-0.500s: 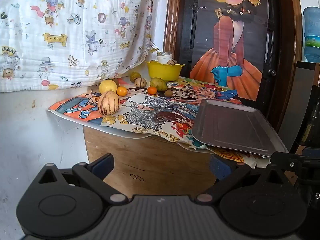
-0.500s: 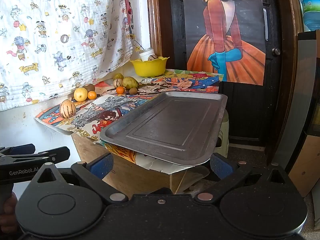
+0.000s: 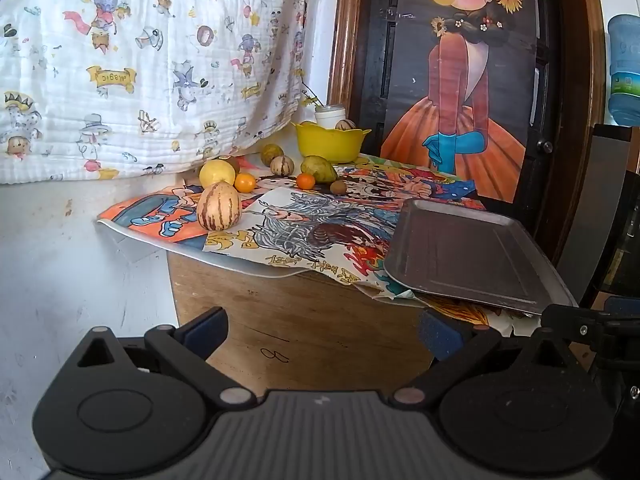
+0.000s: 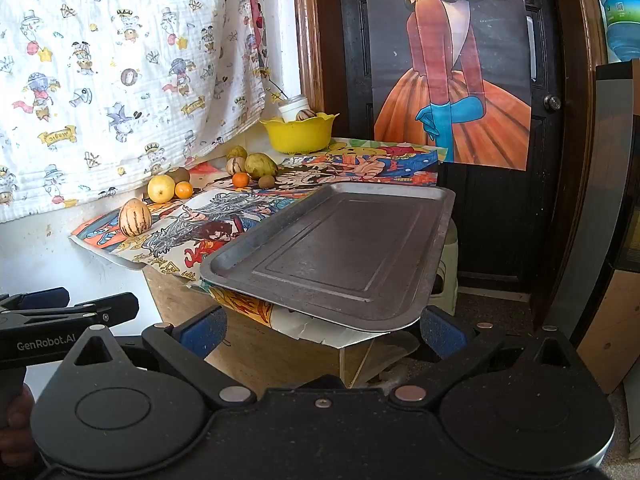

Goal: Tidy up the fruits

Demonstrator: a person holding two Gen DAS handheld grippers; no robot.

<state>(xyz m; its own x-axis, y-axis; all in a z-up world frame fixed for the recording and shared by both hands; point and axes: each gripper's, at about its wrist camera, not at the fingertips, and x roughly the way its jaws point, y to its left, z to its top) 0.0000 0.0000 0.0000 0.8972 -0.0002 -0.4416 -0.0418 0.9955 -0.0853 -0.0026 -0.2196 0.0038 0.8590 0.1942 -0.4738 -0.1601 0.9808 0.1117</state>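
Observation:
Fruits lie on a cartoon-printed cloth on a wooden table: a striped pepino melon [image 3: 218, 211] [image 4: 135, 217] nearest, a yellow lemon [image 3: 217, 173] [image 4: 161, 188], small oranges [image 3: 245, 182] [image 3: 305, 181], a green pear [image 3: 318, 169] [image 4: 260, 165] and a kiwi [image 3: 338, 187]. A yellow bowl [image 3: 330, 144] [image 4: 299, 134] at the back holds more fruit. An empty grey metal tray [image 3: 468, 256] [image 4: 340, 252] overhangs the table's right front. My left gripper [image 3: 322, 330] and right gripper [image 4: 322, 330] are both open and empty, held in front of the table.
A white cartoon-print blanket [image 3: 140, 68] hangs on the left wall. A dark door with a girl poster [image 3: 460, 80] stands behind the table. A white stool [image 4: 446, 276] sits under the tray's far side. The left gripper also shows in the right wrist view [image 4: 60, 312].
Both grippers have edged slightly closer to the table; nothing on the table has moved.

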